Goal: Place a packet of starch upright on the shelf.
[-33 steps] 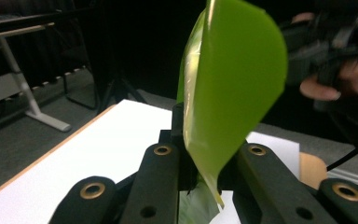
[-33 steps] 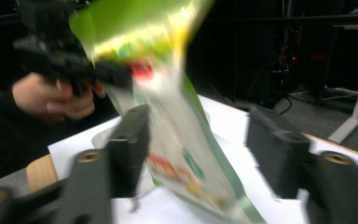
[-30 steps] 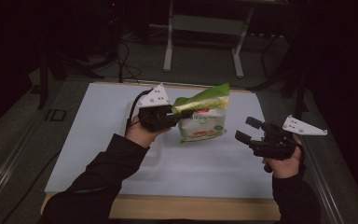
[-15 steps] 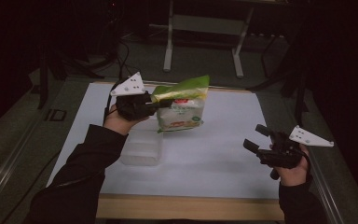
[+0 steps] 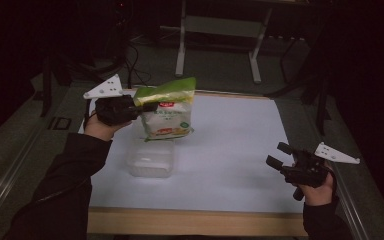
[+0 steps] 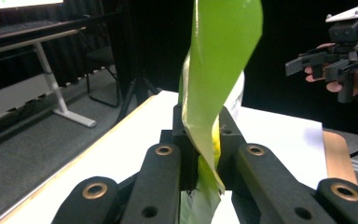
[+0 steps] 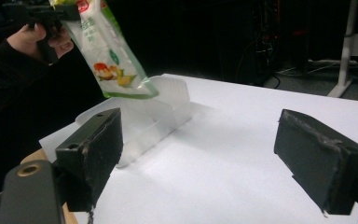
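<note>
Since the left gripper [image 5: 145, 107] pinches only the green top flap of the snack bag [image 5: 167, 120], held in the air over the clear plastic container [image 5: 150, 159], the pouch could slip or swing wide of it. Right gripper [image 5: 279, 155] hangs wide open, empty, well apart.

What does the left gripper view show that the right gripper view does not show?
Left gripper view alone: the left gripper with its jaws shut on the green top of the bag, and the table's wooden edge. Right gripper view alone: the clear box under the bag, the bag's printed front, and the right gripper with open jaws. Both: the bag and the white sheet.
</note>
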The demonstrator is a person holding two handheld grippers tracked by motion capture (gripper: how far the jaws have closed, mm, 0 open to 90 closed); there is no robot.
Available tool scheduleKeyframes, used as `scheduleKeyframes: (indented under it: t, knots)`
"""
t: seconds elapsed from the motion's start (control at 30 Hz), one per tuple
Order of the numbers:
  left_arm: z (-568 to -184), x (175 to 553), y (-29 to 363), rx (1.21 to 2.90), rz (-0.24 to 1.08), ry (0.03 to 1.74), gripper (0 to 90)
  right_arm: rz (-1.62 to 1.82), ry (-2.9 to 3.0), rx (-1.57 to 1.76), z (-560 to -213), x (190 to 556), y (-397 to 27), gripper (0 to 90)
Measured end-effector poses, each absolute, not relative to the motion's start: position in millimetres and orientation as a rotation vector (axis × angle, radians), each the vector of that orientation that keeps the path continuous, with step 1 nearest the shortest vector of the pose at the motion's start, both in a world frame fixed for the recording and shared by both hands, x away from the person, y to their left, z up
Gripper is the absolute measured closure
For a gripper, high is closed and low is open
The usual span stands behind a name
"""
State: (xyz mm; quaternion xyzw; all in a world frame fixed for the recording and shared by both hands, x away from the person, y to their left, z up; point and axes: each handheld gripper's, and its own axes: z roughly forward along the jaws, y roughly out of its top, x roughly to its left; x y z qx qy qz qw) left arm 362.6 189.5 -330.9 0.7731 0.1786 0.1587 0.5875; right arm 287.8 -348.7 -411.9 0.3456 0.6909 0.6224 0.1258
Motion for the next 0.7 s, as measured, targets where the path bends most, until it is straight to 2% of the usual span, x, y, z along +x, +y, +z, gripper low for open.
scheduleKeyframes:
  t: [0.3, 0.7]
  knots:
    - [-354.2, 373.5, 220.5, 1.812, 0.352, 0.406, 83.8, 1.827, 2.021, 1.045, -415.8, 288.7, -349.5, 18.6]
    - [-390.5, 386.3, 225.7, 1.872, 0.268, 0.420, 83.7, 1.843, 2.058, 1.054, -421.4, 292.1, -345.7, 18.4]
